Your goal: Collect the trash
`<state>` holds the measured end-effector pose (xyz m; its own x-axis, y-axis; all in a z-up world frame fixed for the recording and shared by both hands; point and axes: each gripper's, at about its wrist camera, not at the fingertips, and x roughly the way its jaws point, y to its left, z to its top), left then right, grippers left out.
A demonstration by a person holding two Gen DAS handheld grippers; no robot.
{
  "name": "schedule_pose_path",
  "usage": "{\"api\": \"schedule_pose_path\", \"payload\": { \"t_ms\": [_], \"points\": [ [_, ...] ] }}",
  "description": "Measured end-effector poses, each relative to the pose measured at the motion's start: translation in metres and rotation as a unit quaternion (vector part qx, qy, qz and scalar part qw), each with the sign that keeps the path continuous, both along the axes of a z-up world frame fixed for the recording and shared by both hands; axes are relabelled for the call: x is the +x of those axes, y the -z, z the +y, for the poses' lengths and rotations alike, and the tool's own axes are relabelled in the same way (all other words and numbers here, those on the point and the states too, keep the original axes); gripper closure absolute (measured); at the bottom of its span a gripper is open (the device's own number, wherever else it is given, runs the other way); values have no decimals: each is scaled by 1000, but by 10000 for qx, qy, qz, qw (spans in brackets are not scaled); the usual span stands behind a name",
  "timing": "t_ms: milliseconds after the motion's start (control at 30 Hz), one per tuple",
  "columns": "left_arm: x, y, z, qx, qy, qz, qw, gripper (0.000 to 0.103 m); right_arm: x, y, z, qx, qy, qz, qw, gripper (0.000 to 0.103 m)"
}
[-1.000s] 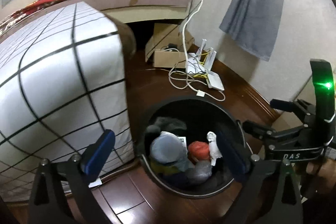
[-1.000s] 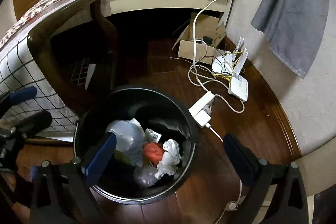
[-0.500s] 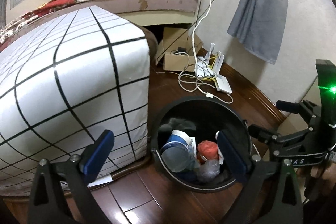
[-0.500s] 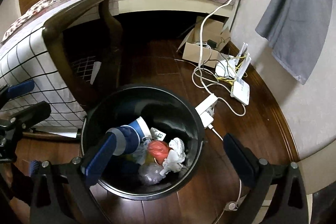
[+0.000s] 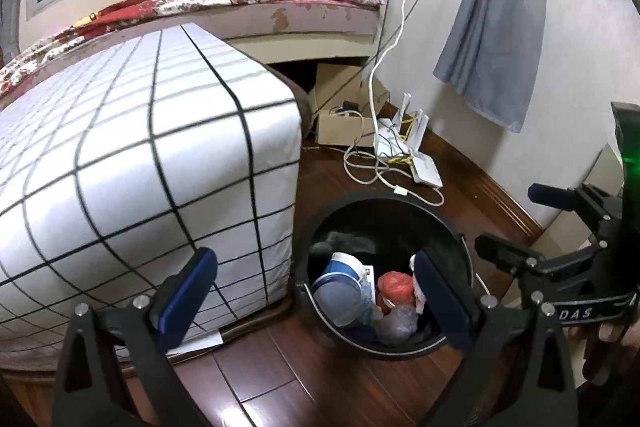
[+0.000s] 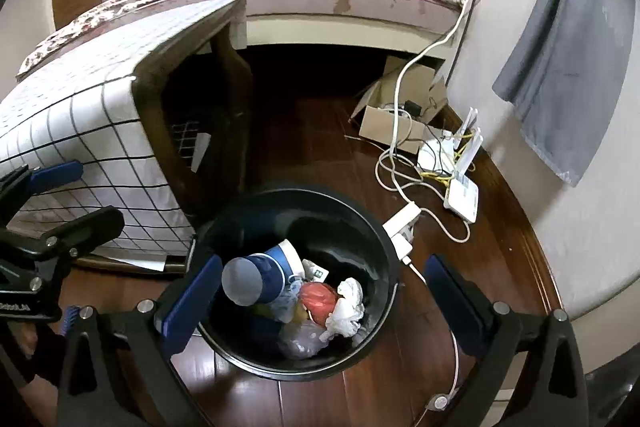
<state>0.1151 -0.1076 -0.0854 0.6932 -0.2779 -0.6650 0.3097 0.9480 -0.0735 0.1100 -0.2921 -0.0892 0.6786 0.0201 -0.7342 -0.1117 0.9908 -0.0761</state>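
Both the left gripper (image 5: 316, 291) and right gripper (image 6: 320, 295) are hanging wide apart and empty over the bin (image 6: 376, 227), risking snagging the cables (image 6: 400, 163) beside it.

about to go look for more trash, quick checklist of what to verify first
1. Left gripper empty: ok, jaws wide apart, nothing between them.
2. Right gripper empty: ok, jaws wide apart, nothing held.
3. Blue paper cup inside the black bin: ok, it lies tilted on the pile, below the rim.
4. Other trash contained: ok, the red wad and white crumpled tissue sit inside the bin.
5. Bin upright: ok, standing on the wood floor.
6. Trash left elsewhere in the room: cannot tell from these views.
7. White cables beside the bin clear of both grippers: ok.
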Motion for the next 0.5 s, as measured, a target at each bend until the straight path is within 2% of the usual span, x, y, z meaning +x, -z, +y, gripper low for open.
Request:
{"api": "schedule_pose_path", "payload": {
  "t_ms": [300,500],
  "points": [
    [-9,-15,12,-35,-132,-134,9998,1,-12,-16,11,-15,-119,-135,9998,1],
    [-14,-23,16,93,-162,-139,9997,1,-20,-29,19,-23,-141,-180,9997,1]
  ]
}}
